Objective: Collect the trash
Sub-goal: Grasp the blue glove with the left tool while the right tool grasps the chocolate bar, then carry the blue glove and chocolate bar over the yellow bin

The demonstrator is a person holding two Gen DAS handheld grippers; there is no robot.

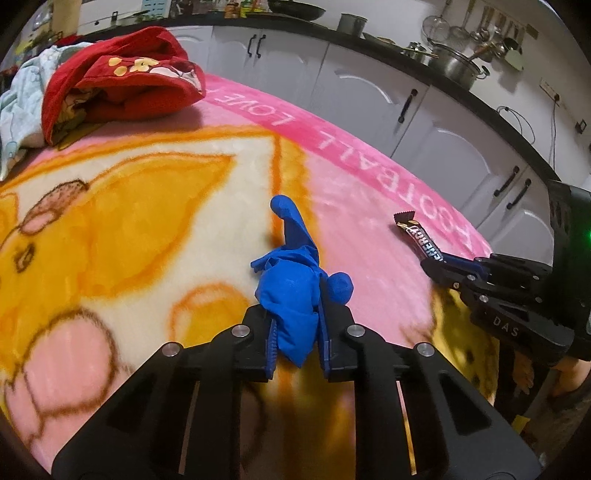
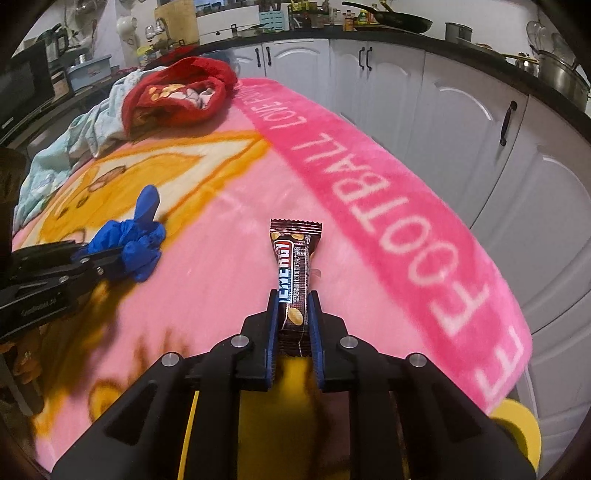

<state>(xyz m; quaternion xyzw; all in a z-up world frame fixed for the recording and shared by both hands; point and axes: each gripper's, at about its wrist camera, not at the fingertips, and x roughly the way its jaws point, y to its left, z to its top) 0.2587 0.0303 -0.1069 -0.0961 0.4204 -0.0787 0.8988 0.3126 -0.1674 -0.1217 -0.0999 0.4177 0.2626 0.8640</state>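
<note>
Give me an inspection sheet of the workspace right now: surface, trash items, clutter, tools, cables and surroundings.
Surface: pink and orange cartoon blanket with white lettering, covering the work area.
Job's things: crumpled blue glove and brown snack bar wrapper, each gripped at its near end.
Clutter: red cloth and pale blue cloth heaped at the far end of the blanket.
Grippers: left tool shut on the blue glove; right tool shut on the snack bar wrapper.
Cables: thin wire against the wall above the counter.
Surroundings: white kitchen cabinets, dark countertop with steel pot and wok.
</note>
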